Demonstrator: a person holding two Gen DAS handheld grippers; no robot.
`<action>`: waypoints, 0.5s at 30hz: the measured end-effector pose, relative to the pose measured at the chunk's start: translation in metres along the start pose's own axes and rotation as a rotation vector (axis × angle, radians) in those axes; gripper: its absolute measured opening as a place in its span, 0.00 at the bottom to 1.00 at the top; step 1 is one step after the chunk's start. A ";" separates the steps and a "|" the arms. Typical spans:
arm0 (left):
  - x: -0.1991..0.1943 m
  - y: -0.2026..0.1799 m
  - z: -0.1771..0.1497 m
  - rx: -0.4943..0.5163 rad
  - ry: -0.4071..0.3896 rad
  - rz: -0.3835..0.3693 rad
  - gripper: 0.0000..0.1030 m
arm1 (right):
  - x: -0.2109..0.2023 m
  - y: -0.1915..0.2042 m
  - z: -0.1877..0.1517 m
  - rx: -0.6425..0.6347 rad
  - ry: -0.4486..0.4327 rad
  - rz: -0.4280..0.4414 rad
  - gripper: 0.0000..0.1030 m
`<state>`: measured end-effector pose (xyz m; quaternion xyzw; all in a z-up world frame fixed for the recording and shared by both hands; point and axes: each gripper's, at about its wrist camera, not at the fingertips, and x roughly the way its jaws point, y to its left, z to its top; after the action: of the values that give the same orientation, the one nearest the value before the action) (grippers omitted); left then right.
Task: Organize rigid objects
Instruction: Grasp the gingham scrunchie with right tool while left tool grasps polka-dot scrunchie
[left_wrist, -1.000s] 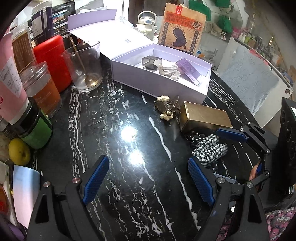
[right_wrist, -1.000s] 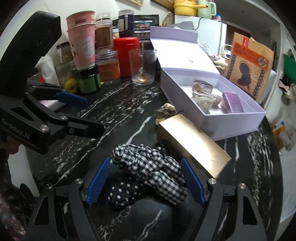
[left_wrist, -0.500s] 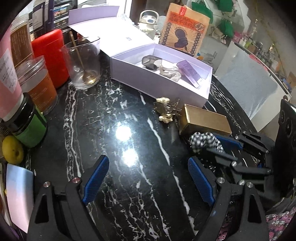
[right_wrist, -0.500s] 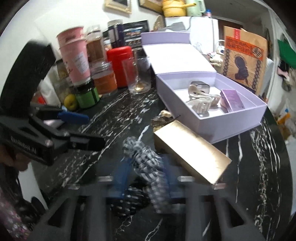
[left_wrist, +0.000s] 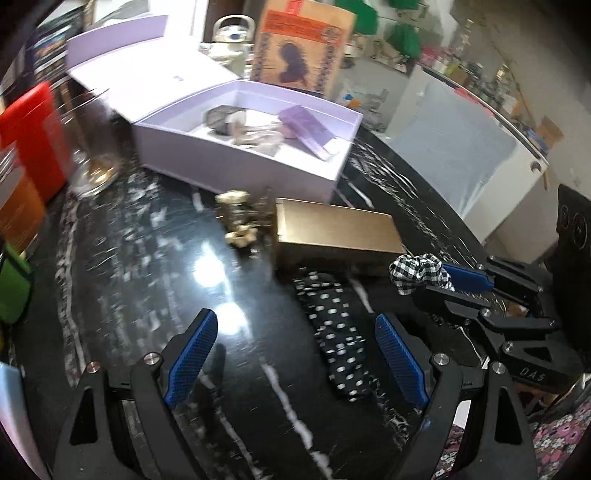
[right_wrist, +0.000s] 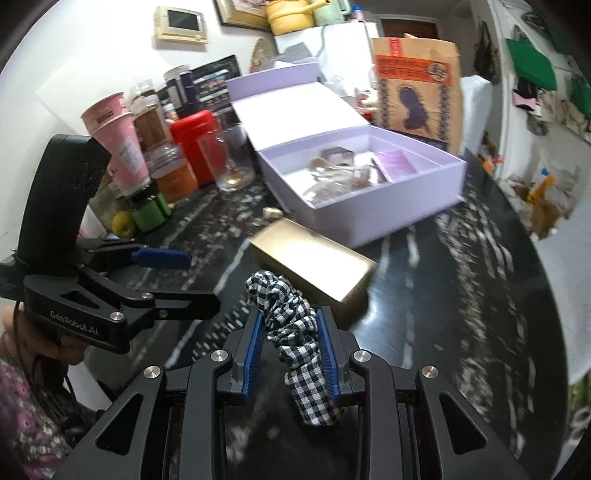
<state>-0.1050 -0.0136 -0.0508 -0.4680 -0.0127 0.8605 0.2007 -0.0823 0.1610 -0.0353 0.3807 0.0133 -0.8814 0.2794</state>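
My right gripper (right_wrist: 290, 325) is shut on a black-and-white checked scrunchie (right_wrist: 291, 325), lifted off the black marble table (left_wrist: 155, 280); the same scrunchie (left_wrist: 417, 271) shows at the right of the left wrist view. My left gripper (left_wrist: 295, 343) stands open above the table with nothing between its fingers. A black polka-dot hair tie (left_wrist: 336, 328) lies just inside its right finger. A gold box (left_wrist: 332, 230) (right_wrist: 314, 264) lies beyond, with a small gold hair clip (left_wrist: 240, 219) to its left. The open lilac box (left_wrist: 243, 147) (right_wrist: 365, 184) holds clips and a purple packet.
Jars, a red canister (right_wrist: 197, 144), a pink cup (right_wrist: 118, 144), a glass (right_wrist: 231, 162) and a green-lidded jar (right_wrist: 149, 212) crowd the table's far left. A brown paper bag (right_wrist: 417, 92) stands behind the lilac box. A hand (right_wrist: 37, 332) holds the left gripper.
My right gripper closed on the checked scrunchie and lifted it, uncovering the polka-dot tie. The left gripper moved closer to the gold box and stayed open.
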 end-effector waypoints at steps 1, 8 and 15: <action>0.003 -0.003 0.000 0.010 0.005 -0.003 0.85 | -0.002 -0.003 -0.002 0.006 0.004 -0.014 0.28; 0.011 -0.024 -0.004 0.088 -0.009 -0.042 0.83 | -0.003 -0.021 -0.014 0.071 0.030 -0.051 0.28; 0.027 -0.029 -0.007 0.115 0.063 0.008 0.51 | -0.001 -0.021 -0.013 0.066 0.029 -0.041 0.28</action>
<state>-0.1022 0.0217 -0.0705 -0.4826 0.0448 0.8455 0.2241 -0.0831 0.1823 -0.0478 0.4023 -0.0040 -0.8812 0.2484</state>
